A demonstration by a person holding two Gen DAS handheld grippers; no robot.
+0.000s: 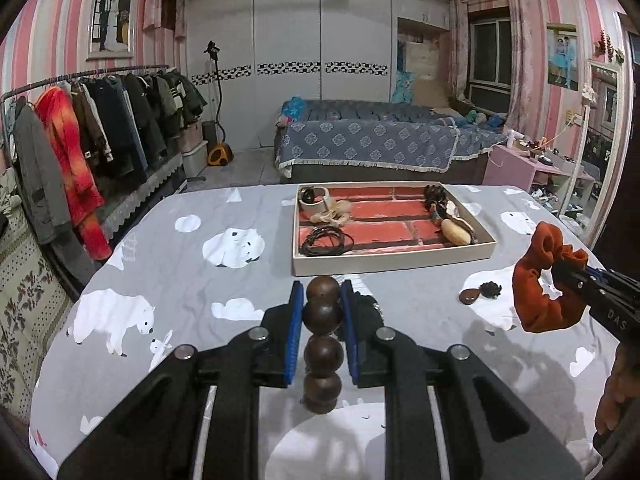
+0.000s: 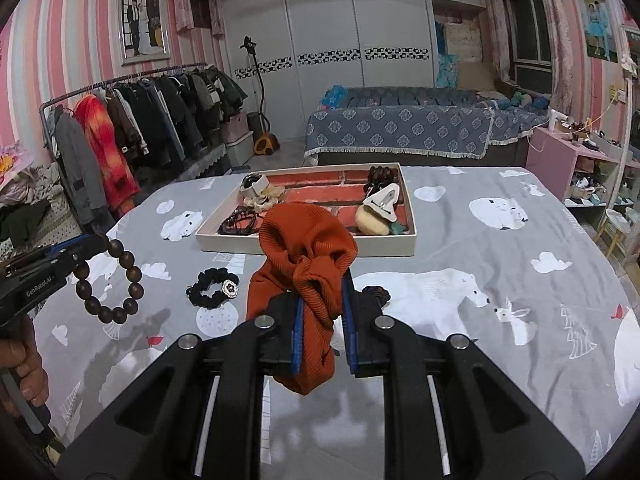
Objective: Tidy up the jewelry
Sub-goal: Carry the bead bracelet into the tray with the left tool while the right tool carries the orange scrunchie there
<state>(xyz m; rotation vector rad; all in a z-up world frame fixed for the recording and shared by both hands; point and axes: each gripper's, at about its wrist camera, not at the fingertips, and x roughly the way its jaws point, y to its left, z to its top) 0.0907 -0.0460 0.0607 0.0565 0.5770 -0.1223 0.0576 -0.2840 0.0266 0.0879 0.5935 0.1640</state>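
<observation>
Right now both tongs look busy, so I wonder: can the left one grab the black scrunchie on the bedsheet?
Probably not yet: the left tongs are shut on the bead bracelet, though the black scrunchie lies uncovered.

Pink-striped walls point(image 1: 52, 20), clothes rack point(image 1: 100, 120), blue bed point(image 1: 372, 144).

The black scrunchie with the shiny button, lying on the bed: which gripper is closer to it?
Left, though it's close. The left gripper, holding the bead bracelet, hangs beside the black scrunchie; the right gripper, holding the orange scrunchie, is on its other side.
</observation>
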